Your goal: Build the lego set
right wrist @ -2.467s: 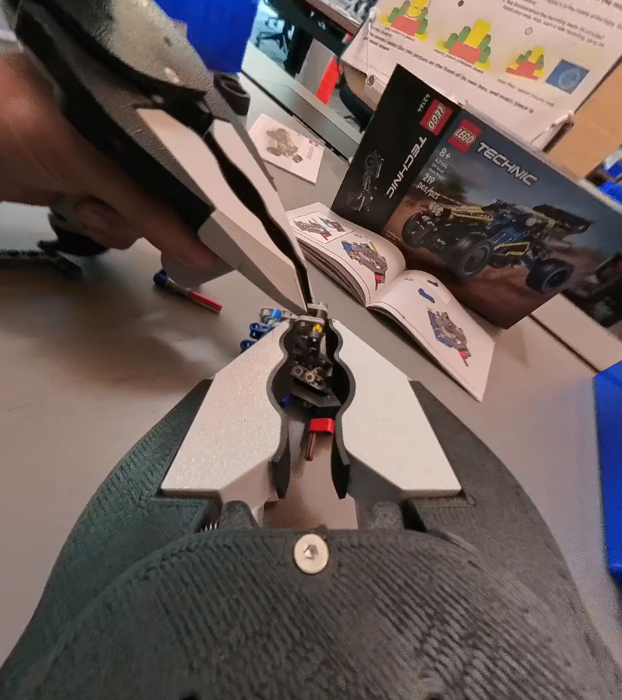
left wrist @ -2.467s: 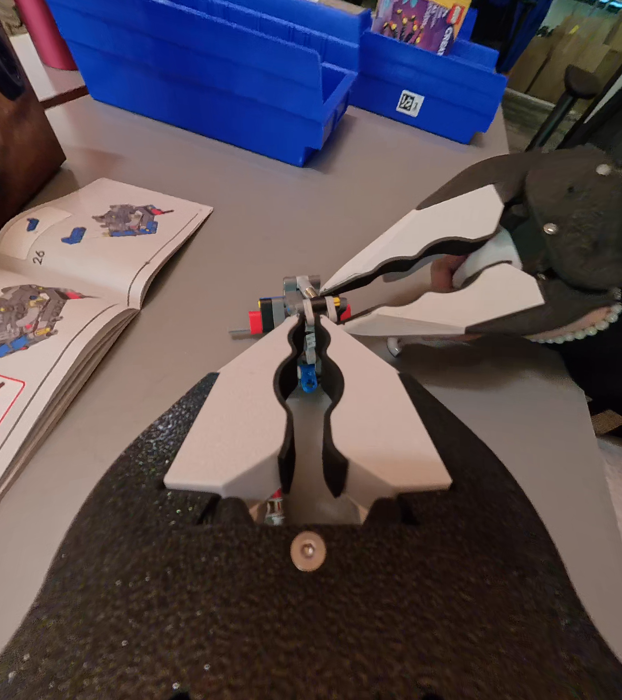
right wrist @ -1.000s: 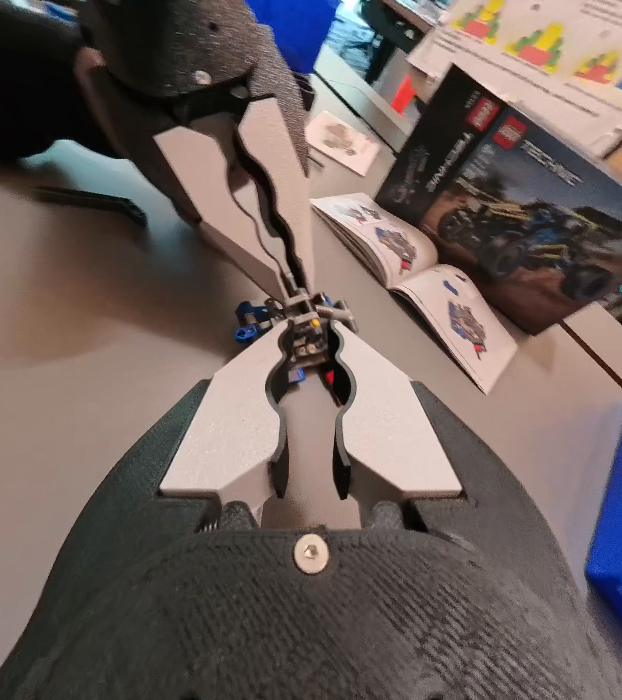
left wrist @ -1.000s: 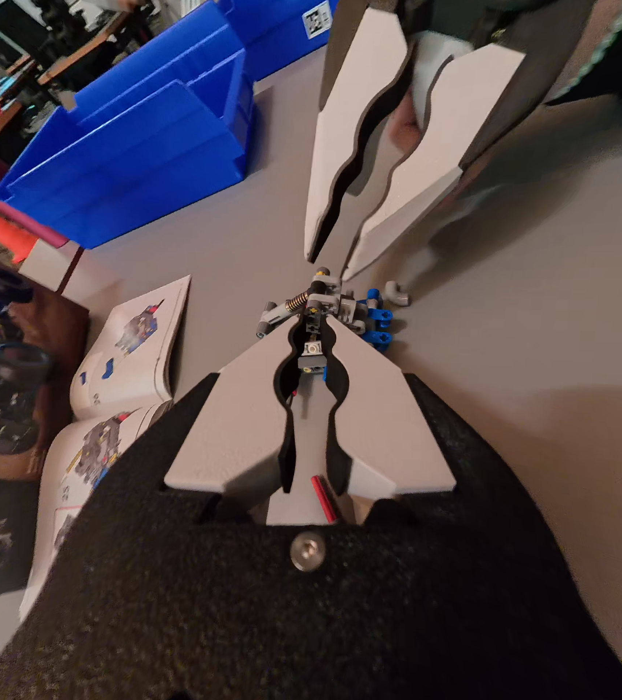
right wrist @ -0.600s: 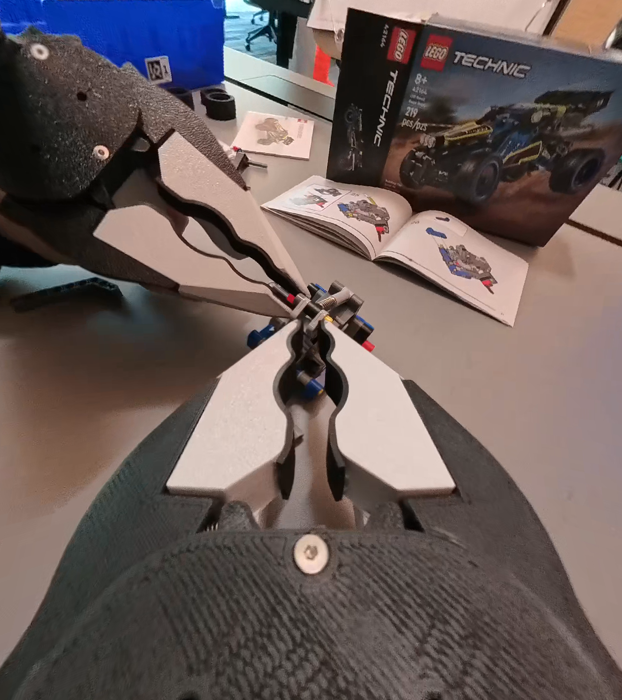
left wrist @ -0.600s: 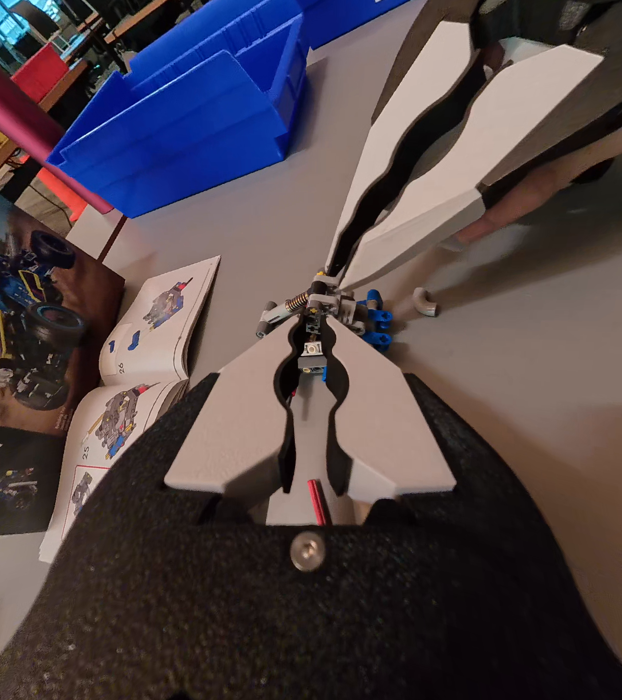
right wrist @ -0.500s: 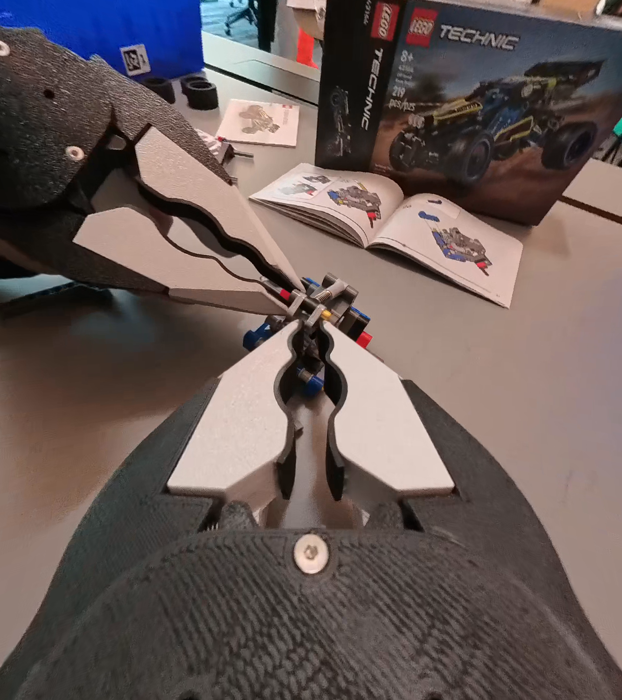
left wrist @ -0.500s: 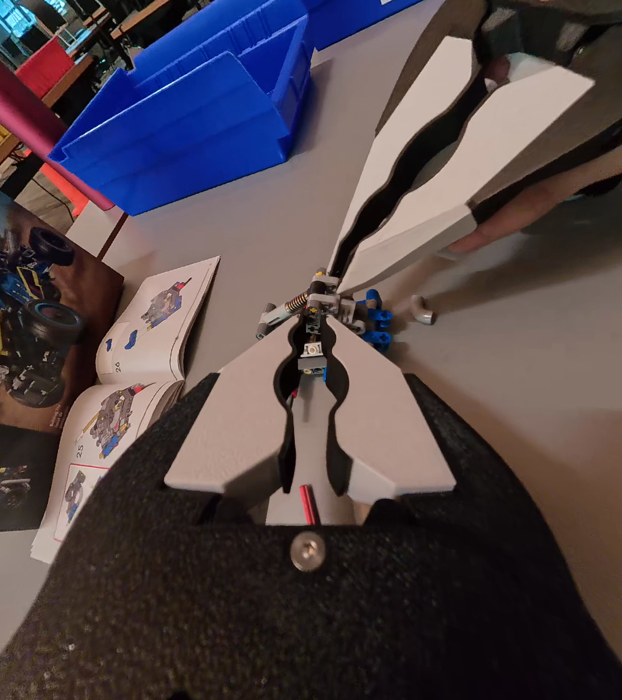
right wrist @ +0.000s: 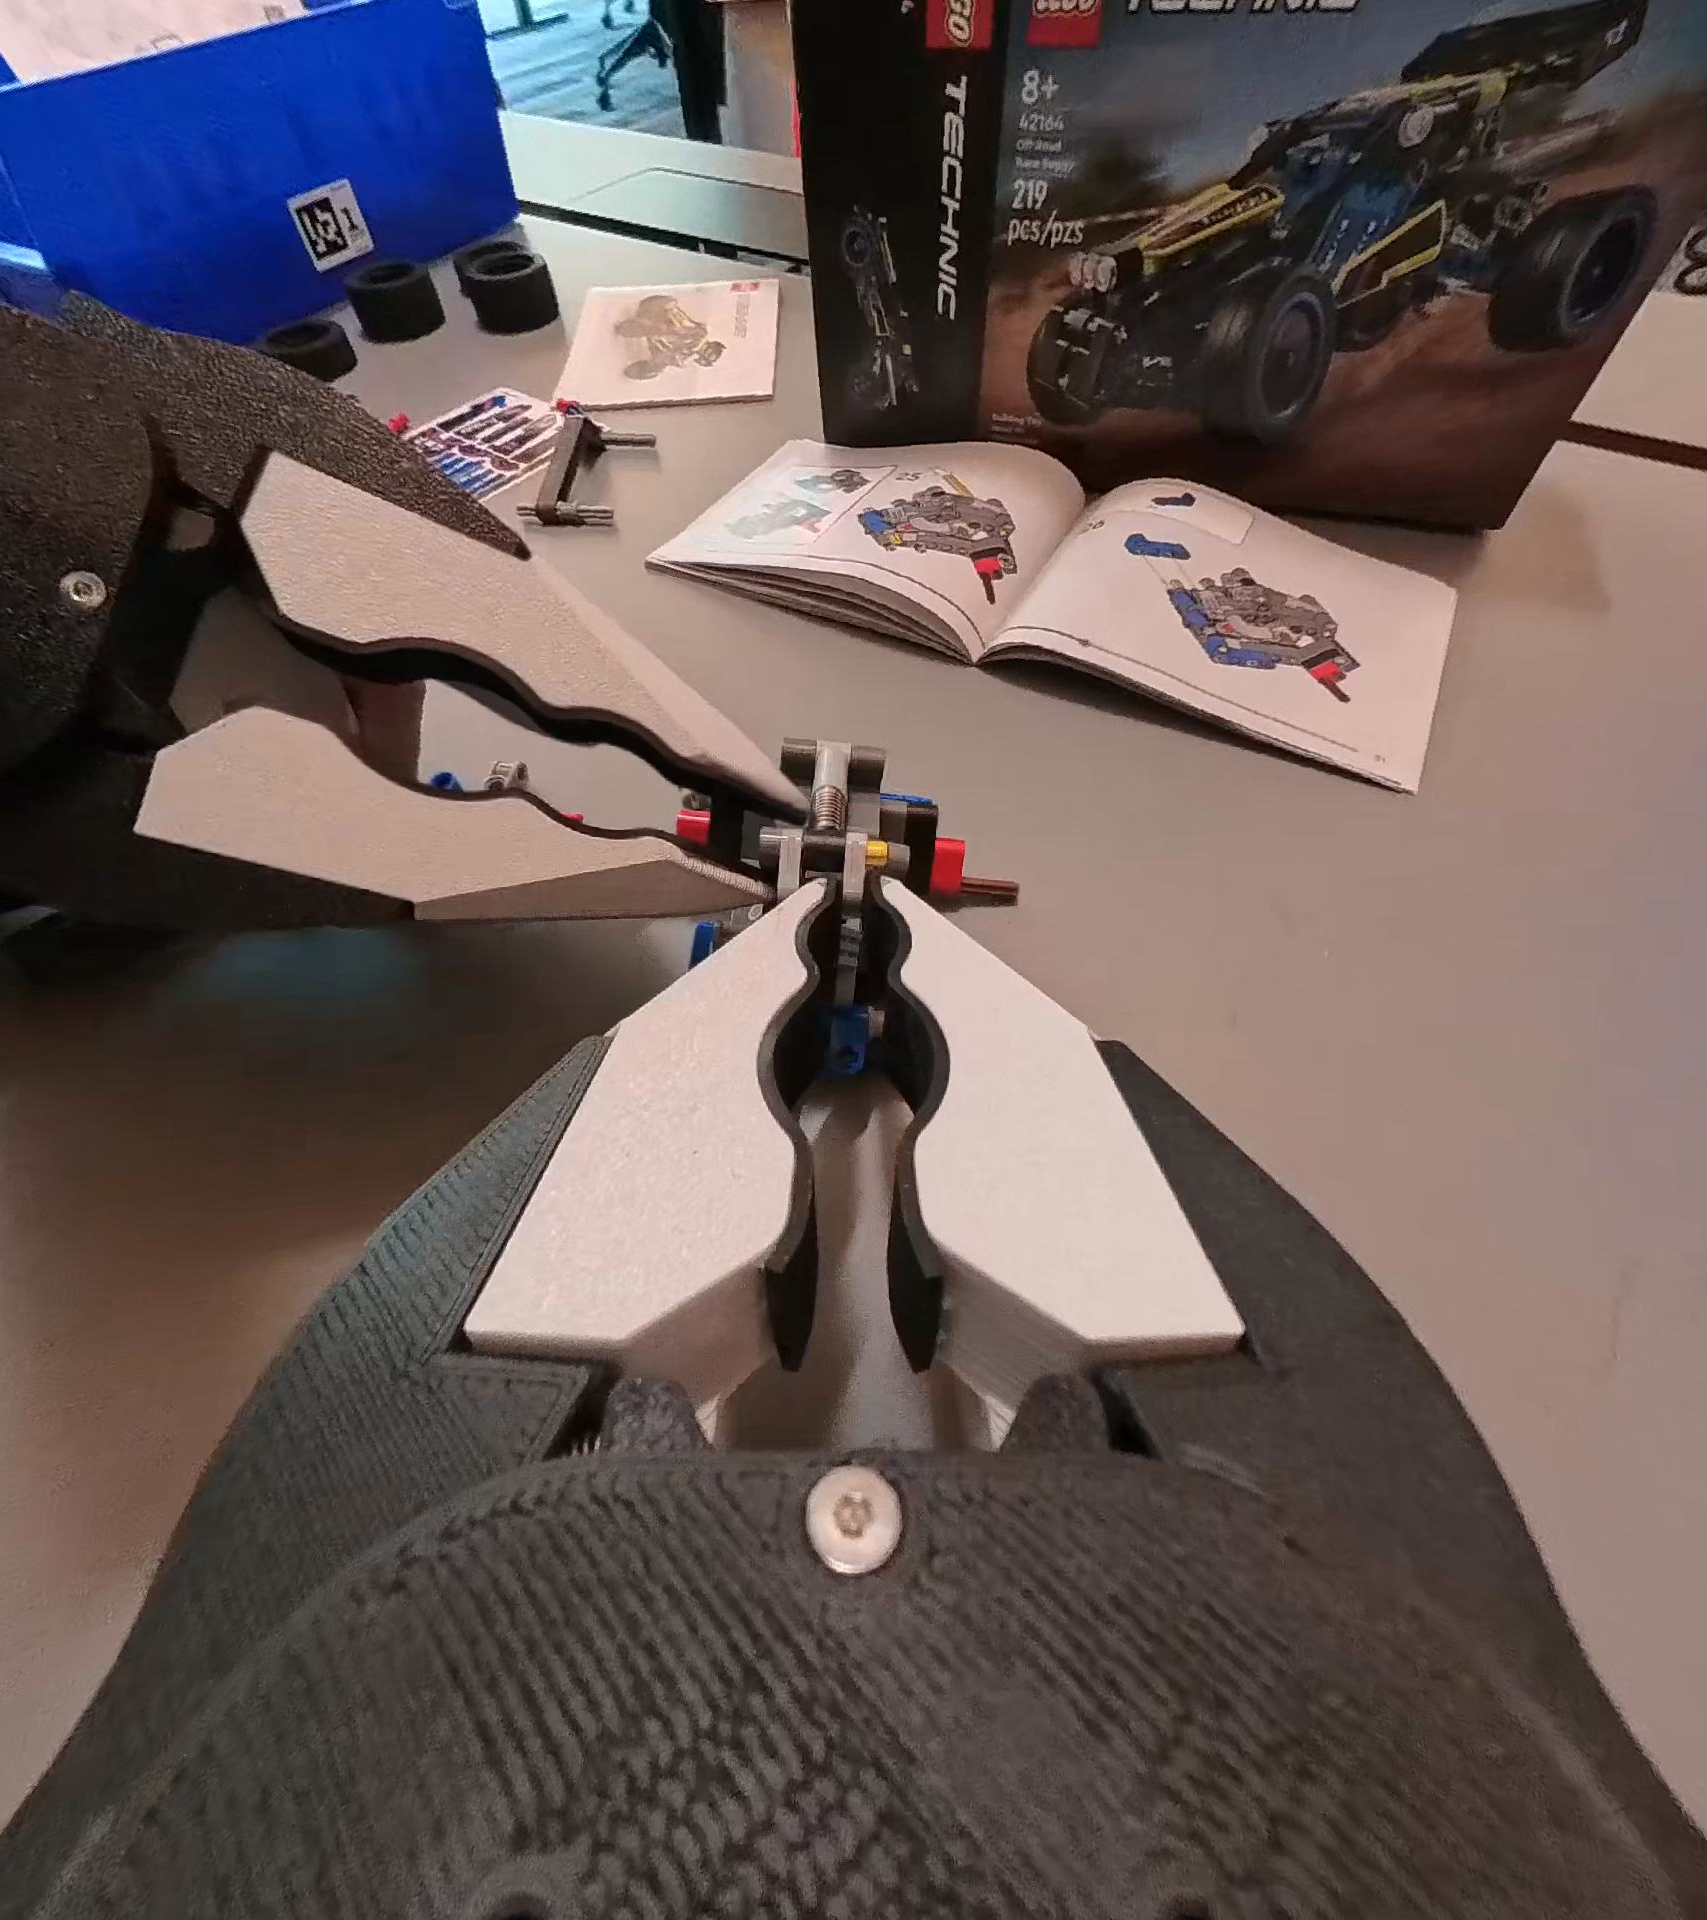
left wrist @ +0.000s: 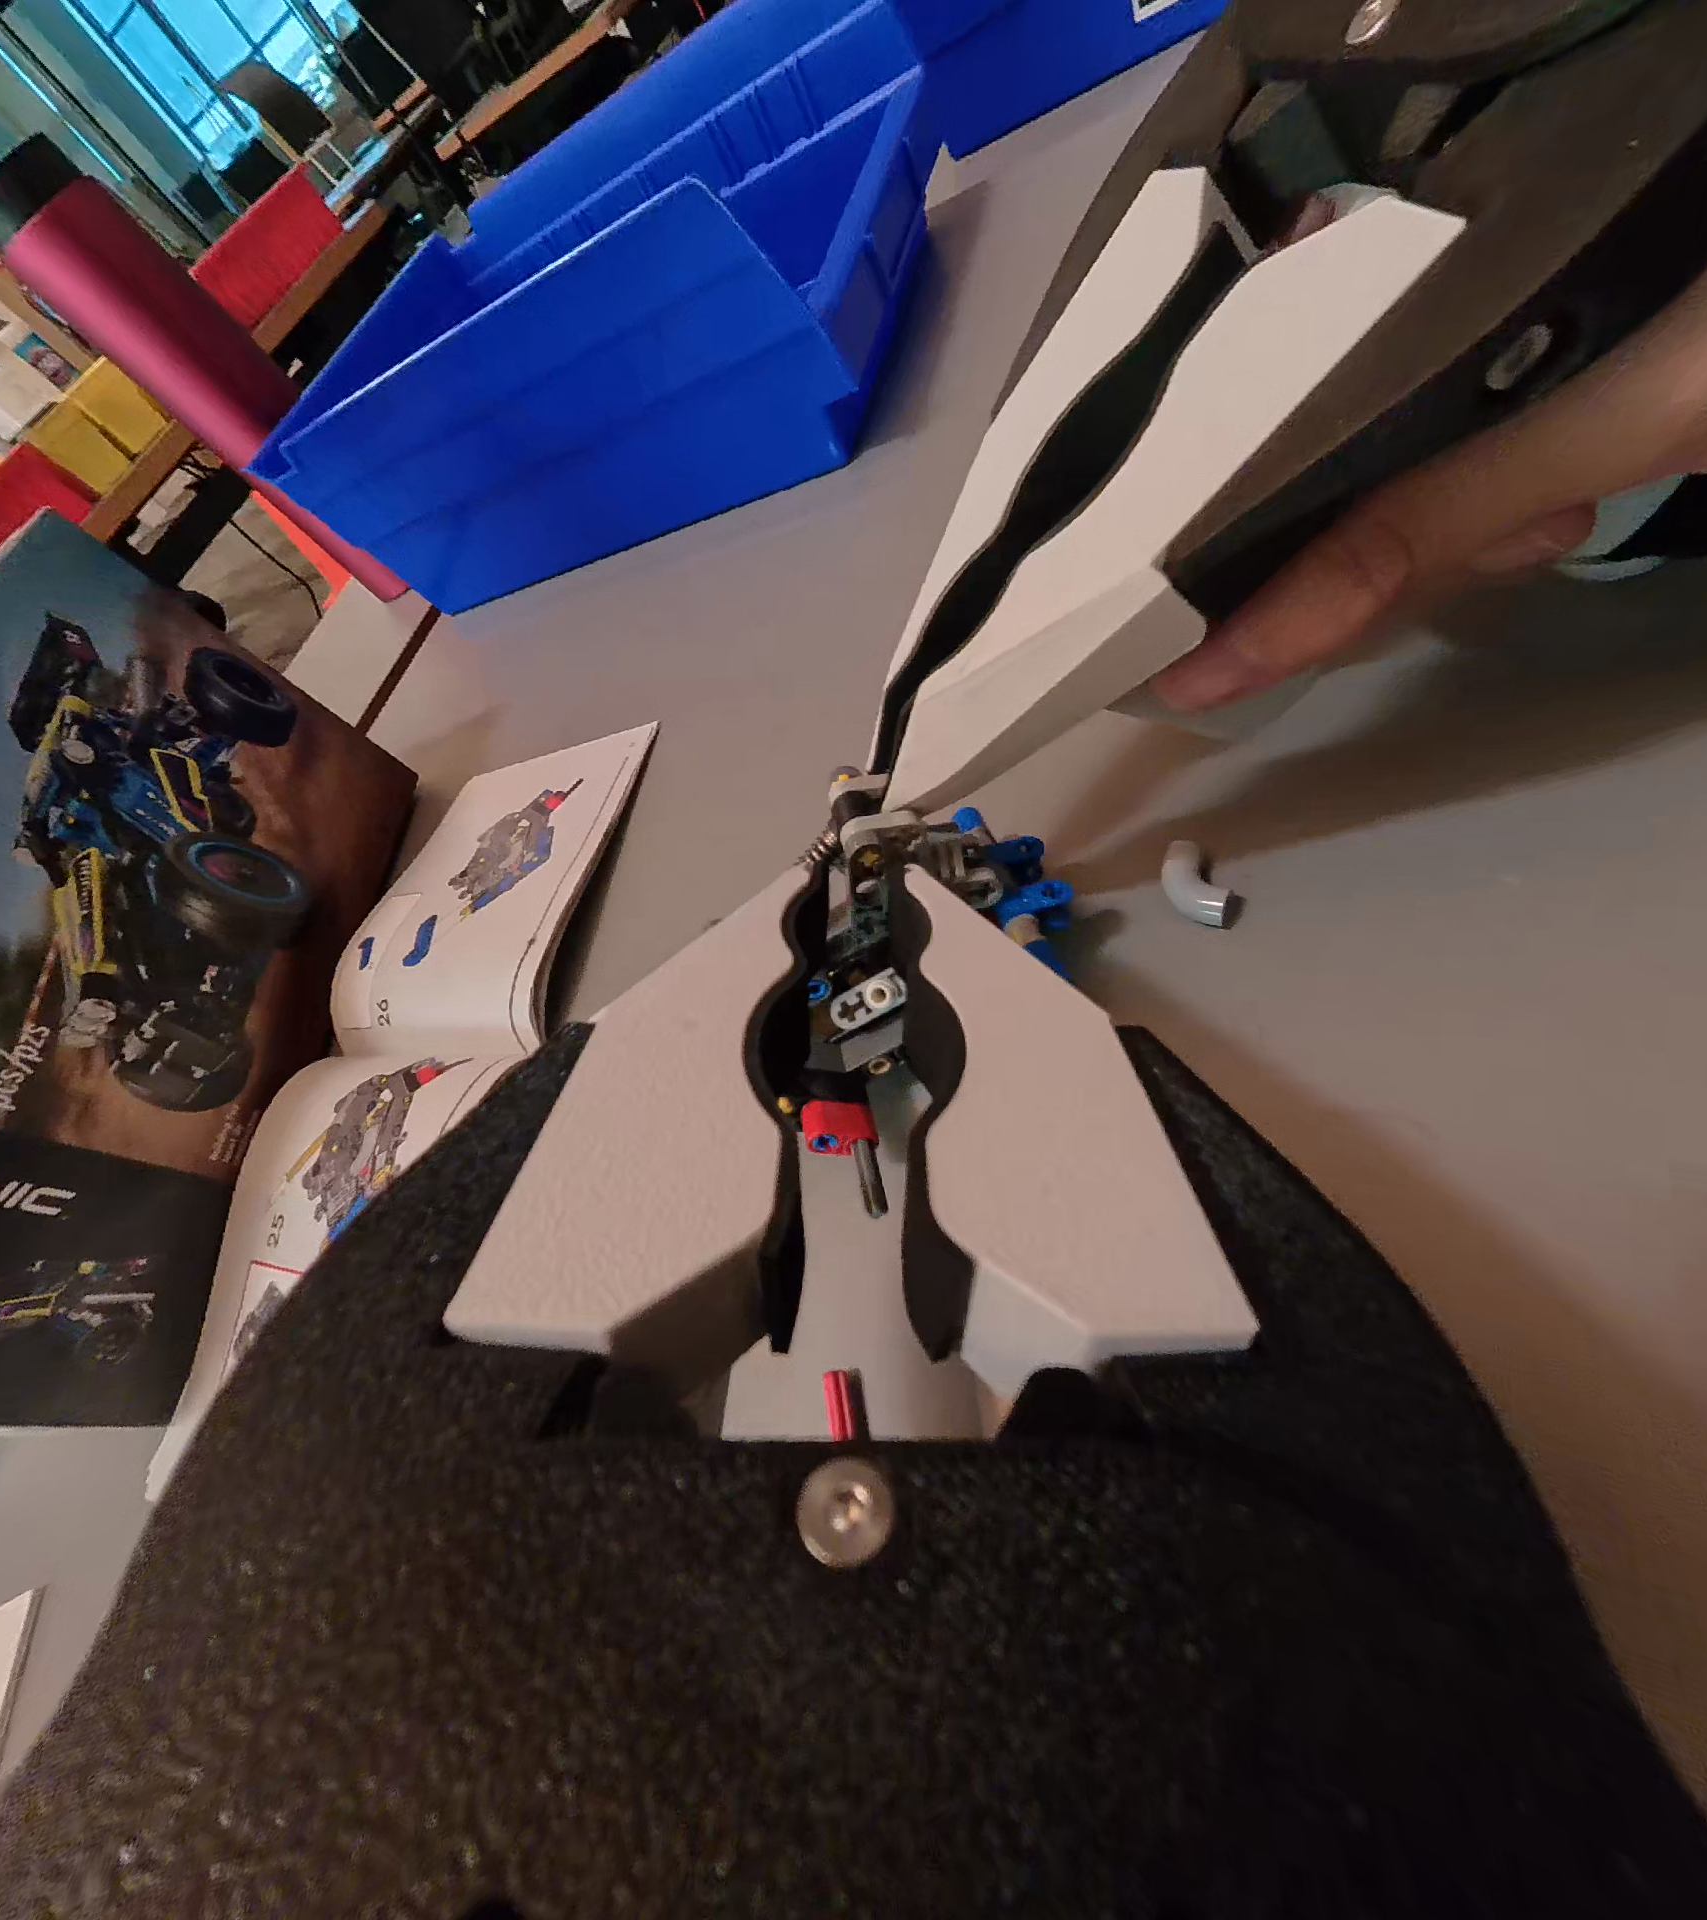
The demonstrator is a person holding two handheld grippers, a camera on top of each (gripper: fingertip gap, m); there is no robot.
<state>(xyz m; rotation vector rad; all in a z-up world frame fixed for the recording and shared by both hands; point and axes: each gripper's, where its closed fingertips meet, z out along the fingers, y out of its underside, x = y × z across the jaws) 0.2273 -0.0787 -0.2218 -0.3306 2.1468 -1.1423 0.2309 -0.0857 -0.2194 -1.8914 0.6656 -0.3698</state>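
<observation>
The grey table top (right wrist: 1348,1039) carries everything; places below are taken from the small grey-and-black toy-brick assembly with a metal spring and red pins (right wrist: 833,821).

Beyond it to the left stand blue plastic storage bins (left wrist: 620,364), one with a square code sticker. Behind it stands a dark cardboard box picturing an off-road buggy (right wrist: 1244,260), with printed brand marks and lettering. An open paper instruction booklet (right wrist: 1036,582), showing numbered diagrams, lies between box and assembly.

The left gripper (left wrist: 854,883) is clenched on the assembly's body. The right gripper (right wrist: 849,888) pinches its pale grey beam from the opposite side. Whether the assembly rests on the table I cannot tell.

A small grey elbow piece (left wrist: 1197,883) lies near it, apart.
</observation>
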